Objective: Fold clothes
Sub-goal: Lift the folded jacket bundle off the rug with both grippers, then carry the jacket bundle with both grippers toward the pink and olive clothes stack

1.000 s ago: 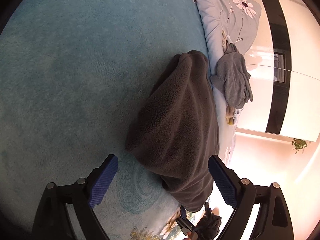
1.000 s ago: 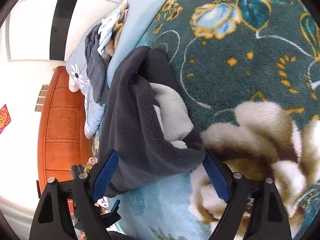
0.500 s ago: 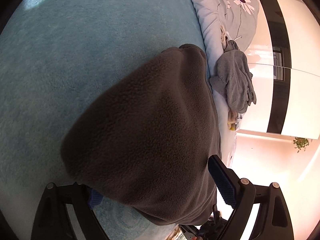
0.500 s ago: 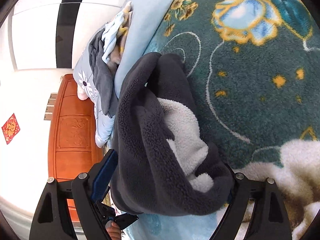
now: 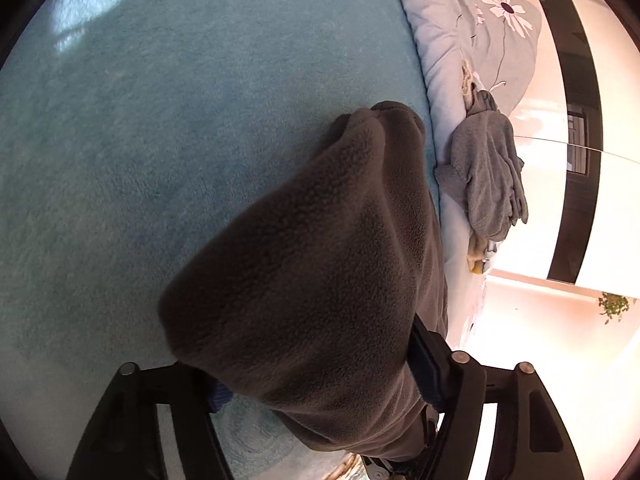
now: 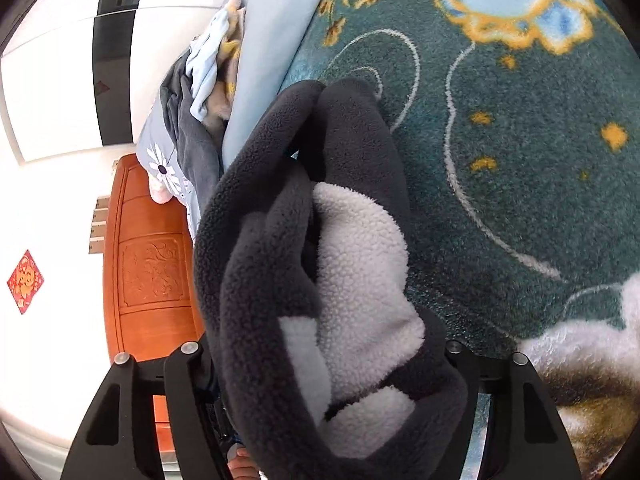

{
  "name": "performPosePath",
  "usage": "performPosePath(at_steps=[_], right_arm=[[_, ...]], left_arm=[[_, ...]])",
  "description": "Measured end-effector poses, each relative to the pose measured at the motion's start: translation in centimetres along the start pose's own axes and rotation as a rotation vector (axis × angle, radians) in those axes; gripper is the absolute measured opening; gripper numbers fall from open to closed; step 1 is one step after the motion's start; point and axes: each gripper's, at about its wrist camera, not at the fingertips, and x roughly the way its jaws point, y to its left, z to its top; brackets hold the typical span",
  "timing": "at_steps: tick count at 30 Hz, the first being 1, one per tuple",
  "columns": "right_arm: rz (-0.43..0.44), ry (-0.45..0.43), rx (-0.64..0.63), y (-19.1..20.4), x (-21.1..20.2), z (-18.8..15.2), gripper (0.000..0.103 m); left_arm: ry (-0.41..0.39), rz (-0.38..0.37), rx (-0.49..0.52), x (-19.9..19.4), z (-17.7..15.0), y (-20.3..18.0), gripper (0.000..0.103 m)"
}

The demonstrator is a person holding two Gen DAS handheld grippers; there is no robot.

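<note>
The fleece [image 5: 320,280] bunches thick, soft and light between both my tools, trailing ahead onto the blanket [image 5: 160,140]. My left tool [image 5: 320,384] and right tool [image 6: 332,392] seem clamped on its folds; thin edges would hold better.

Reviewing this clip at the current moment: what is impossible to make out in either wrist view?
- Left wrist view: the left hand-held gripper has its blue pads mostly buried under the dark grey fleece garment, so its grip is unclear.
- Right wrist view: the right hand-held gripper has its fingertips fully covered by the fleece and its white sherpa lining.
- Both views: the garment's type and full outline are cut off by the lower edge.
</note>
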Motion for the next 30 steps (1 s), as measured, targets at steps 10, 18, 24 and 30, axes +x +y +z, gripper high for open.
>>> performPosePath(at_steps=[10,18,24,30], right_arm=[[-0.008,0.022,-0.009,-0.3,-0.4,-0.2,0.068],[-0.026,0.026,0.012,-0.8,0.6,0.1,0.068],[-0.04,0.025,-0.003,0.3,0.5,0.0,0.067],[0.017,0.064,-0.095,4.8,-0.5,-0.5,0.056]], left_arm=[[0.022,-0.069,-0.024,1.0,0.5,1.9,0.073],[0.037,-0.054,-0.075,2.3,1.5,0.9,0.093],[0.001,0.045,0.041,1.5,0.6,-0.7,0.065],[-0.06,0.039,0.185,-1.1,-0.7,-4.1,0.043]])
